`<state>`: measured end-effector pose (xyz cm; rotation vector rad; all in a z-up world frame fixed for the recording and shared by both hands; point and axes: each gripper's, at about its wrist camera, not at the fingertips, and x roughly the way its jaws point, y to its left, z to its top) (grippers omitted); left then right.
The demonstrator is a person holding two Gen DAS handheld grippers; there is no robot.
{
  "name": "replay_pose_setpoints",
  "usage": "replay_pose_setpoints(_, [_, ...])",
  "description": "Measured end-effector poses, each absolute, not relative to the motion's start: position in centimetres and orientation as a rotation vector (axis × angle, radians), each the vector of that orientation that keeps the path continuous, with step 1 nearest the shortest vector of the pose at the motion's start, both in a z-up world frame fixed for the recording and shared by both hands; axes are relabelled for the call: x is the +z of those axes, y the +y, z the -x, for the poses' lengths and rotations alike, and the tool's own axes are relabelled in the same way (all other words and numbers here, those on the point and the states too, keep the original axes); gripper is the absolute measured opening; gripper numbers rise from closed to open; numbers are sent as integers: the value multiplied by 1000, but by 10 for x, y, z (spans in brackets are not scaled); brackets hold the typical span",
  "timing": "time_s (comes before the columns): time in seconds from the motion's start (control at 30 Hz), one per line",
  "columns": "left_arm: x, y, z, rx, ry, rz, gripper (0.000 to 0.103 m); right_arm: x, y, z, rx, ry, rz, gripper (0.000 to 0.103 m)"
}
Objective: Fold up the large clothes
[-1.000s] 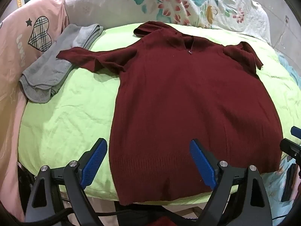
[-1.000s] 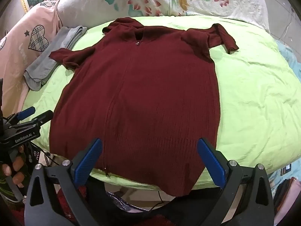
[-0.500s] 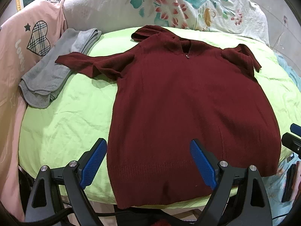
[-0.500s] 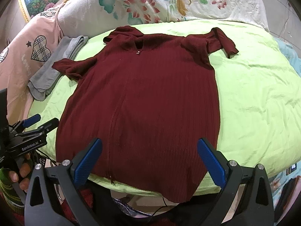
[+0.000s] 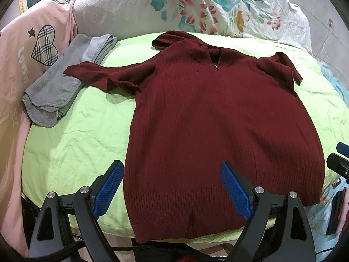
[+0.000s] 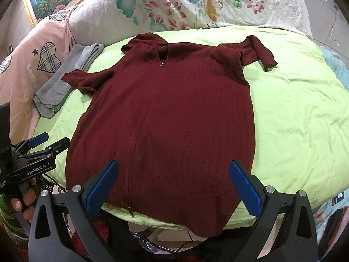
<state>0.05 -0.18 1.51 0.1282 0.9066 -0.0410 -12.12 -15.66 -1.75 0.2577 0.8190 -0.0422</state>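
A dark red knitted zip-up top [image 5: 218,126] lies spread flat, front up, on a lime green sheet [image 5: 72,144], collar away from me, hem hanging a little over the near edge. It also shows in the right wrist view [image 6: 170,118]. Its left sleeve lies out over a grey towel; its right sleeve [image 6: 259,52] is bent at the far right. My left gripper [image 5: 172,187] is open and empty above the hem. My right gripper [image 6: 173,187] is open and empty above the hem too. The left gripper also appears at the left of the right wrist view [image 6: 47,140].
A folded grey towel [image 5: 59,87] lies at the far left on the sheet. A pink cloth with a plaid heart [image 5: 43,45] and a white floral quilt [image 5: 207,8] sit behind. Bare sheet [image 6: 294,118] lies right of the top.
Both grippers have drawn slightly nearer and tilted over the top, which sits a little lower in both views. The top itself has not moved. Both grippers stay open.
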Motion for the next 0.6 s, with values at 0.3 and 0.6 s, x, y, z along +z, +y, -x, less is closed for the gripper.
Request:
replay_pose_setpoints(0.3, [15, -2, -1, -45, 907, -130, 91, -15, -162, 120, -36, 832, -286, 101])
replay_pose_setpoints(0.6, [12, -3, -5, -48, 919, -125, 91, -19, -166, 117, -42, 859, -309, 101])
